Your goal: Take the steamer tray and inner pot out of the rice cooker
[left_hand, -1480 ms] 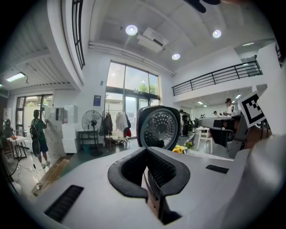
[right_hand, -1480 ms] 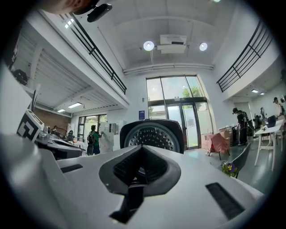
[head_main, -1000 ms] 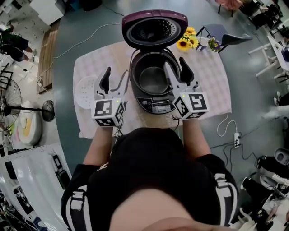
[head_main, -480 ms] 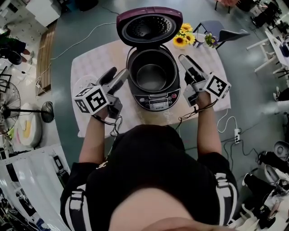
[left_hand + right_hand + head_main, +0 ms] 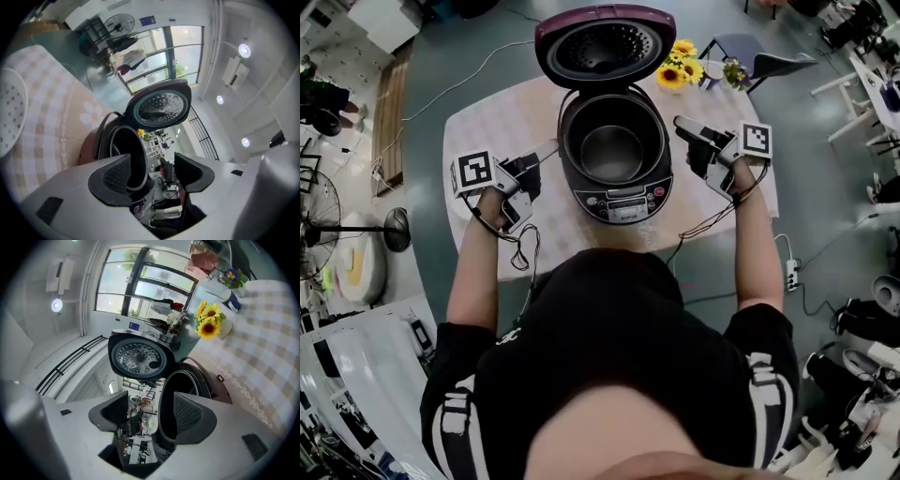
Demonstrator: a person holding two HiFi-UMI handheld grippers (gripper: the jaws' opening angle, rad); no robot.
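Head view: inner pot (image 5: 614,150) sits inside the open rice cooker (image 5: 623,202). Left tool (image 5: 542,155) and right tool (image 5: 686,129) flank it, jaws apart and empty. Steamer tray (image 5: 9,117) lies on the tabletop (image 5: 534,112), left.

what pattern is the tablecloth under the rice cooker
Pale pink and white checks on the tablecloth, shown best in the right gripper view.

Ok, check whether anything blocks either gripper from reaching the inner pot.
Nothing visible does. The lid is up, the inner pot is uncovered, and the steamer tray lies aside on the cloth. The left gripper and right gripper flank the cooker, both open.
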